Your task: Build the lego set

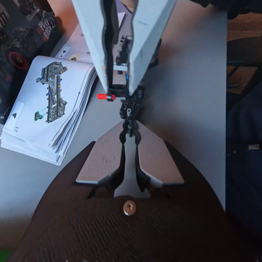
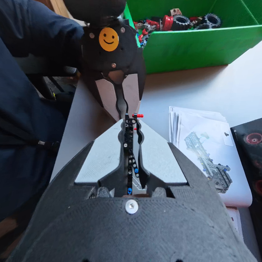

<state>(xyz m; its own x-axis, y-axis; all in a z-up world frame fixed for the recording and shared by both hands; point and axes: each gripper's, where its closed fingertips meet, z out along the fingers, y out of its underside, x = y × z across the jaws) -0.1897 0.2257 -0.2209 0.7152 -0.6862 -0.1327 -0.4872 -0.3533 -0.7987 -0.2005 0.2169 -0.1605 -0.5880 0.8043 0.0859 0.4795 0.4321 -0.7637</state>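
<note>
Right gripper [image 2: 131, 124] jaws clamping black lego frame [image 2: 129, 158], left gripper [image 1: 129, 124] jaws pinching its blurred tip

A plain white desk [image 2: 198, 90] carries everything here. An open instruction booklet [image 2: 201, 148] lies flat on it at the right of the right wrist view, touching a dark printed box [image 2: 249, 156] at the frame's right edge. A green bin [image 2: 198, 46] full of loose parts stands in the upper right.
</note>
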